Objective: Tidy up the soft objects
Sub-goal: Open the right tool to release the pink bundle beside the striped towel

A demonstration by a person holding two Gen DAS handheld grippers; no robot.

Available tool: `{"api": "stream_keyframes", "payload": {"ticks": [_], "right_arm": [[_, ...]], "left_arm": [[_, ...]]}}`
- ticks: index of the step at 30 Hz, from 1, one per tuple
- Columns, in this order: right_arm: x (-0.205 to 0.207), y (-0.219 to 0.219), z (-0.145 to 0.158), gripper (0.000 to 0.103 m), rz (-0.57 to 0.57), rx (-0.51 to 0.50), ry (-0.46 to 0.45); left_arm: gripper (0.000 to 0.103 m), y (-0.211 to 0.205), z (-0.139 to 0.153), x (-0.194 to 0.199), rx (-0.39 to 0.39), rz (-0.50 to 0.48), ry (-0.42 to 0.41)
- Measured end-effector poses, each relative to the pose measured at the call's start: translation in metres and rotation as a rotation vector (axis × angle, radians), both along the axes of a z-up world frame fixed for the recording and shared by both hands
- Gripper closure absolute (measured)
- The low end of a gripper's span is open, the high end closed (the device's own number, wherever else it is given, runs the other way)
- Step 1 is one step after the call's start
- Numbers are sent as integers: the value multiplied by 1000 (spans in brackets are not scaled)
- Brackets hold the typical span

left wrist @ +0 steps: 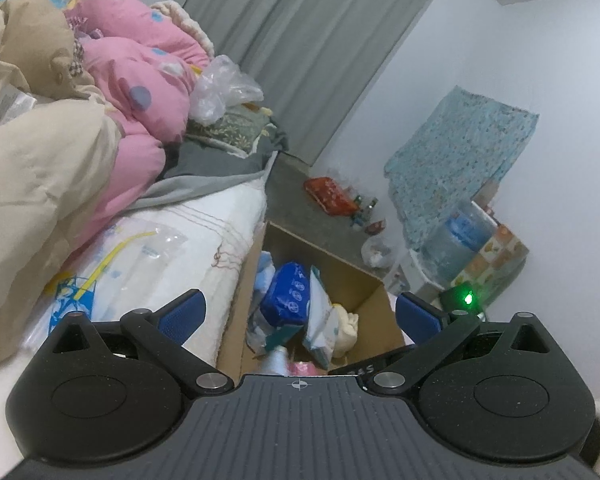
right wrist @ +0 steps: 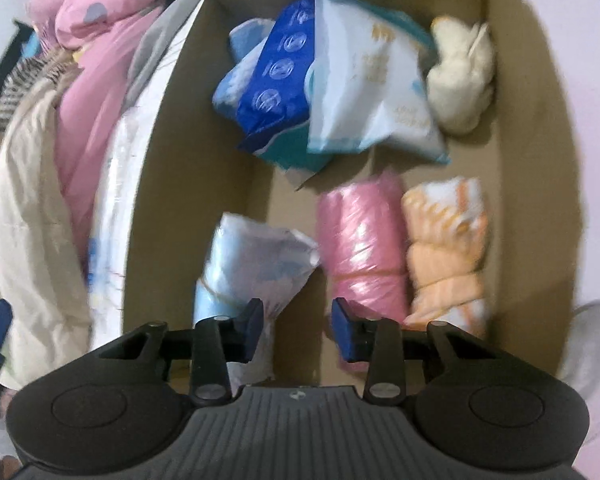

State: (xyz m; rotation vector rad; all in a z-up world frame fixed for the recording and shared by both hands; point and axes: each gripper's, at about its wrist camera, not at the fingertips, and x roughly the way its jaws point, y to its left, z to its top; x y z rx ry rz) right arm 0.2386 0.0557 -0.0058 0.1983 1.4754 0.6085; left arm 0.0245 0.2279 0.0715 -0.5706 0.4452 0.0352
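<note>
Beside the bed, the right gripper (right wrist: 296, 330) hangs over the open cardboard box (right wrist: 168, 184), its jaws parted narrowly and holding nothing, though motion blur softens the view. Nearest it, three rolled soft bundles lie side by side along the near half of the box: a pale blue-and-white roll (right wrist: 244, 264), a pink plastic-wrapped roll (right wrist: 360, 240) and an orange-and-white roll (right wrist: 446, 248). Each has its long axis running from the near wall toward the far wall, roughly parallel with the others. The blue-and-white one sits just under the left fingertip, its loose wrapper end pointing toward the box's middle.

I judge the step to be tidying that roll into line. A good grip would close across its short width near the middle, not on the loose wrapper, then nudge it toward the pink roll.

Farther back, a dark blue packet (right wrist: 276, 80) and a white packet (right wrist: 368, 92) lean together untidily, with a cream plush bundle (right wrist: 460, 84) in the far right corner.

The left gripper (left wrist: 298, 310) waits above with jaws wide and empty; beyond it lies the bed (left wrist: 204, 236) with a pink quilt (left wrist: 140, 92).
</note>
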Motion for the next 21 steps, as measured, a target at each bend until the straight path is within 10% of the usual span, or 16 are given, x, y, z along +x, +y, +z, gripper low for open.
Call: {"api": "stream_keyframes", "payload": {"ticks": [7, 13, 21], "right_arm": [[-1, 20, 9, 61, -4, 73, -26], [4, 15, 28, 59, -13, -88, -218], [20, 20, -6, 41, -40, -103, -127]], "left_arm": [[1, 4, -1, -1, -15, -3, -11], [1, 1, -2, 2, -8, -9, -4], [1, -2, -5, 5, 6, -12, 14]]}}
